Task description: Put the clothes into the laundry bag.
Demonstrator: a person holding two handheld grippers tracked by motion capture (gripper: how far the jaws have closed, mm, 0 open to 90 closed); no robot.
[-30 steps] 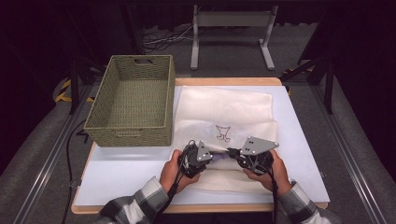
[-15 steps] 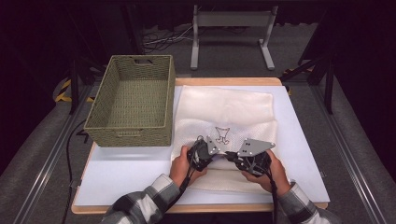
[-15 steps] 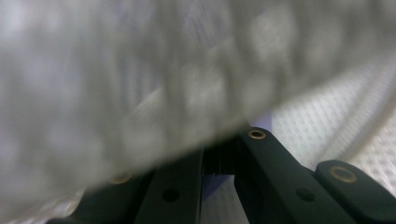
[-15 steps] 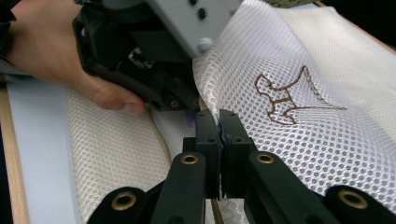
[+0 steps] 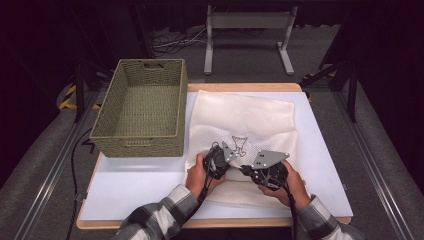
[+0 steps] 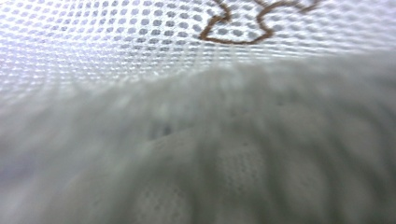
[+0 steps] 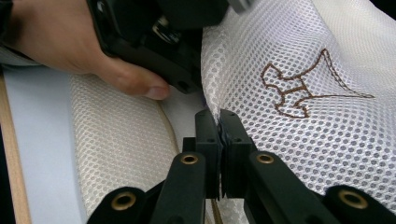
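Your white mesh bag [image 5: 245, 125] lies flat on the table [image 5: 140, 190], just right of the green basket [image 5: 140, 107], with both grippers at its near half. Your right gripper [image 7: 219, 123] has its jaws pressed together on an edge of the mesh beside the brown embroidered outline [image 7: 294, 91]. Your left gripper [image 5: 216, 161] is pushed so close into the cloth that its own view is a blur, so whether it grips anything is unclear. Expect the bag to be light, limp and prone to sagging; hold it along a hem or seam.
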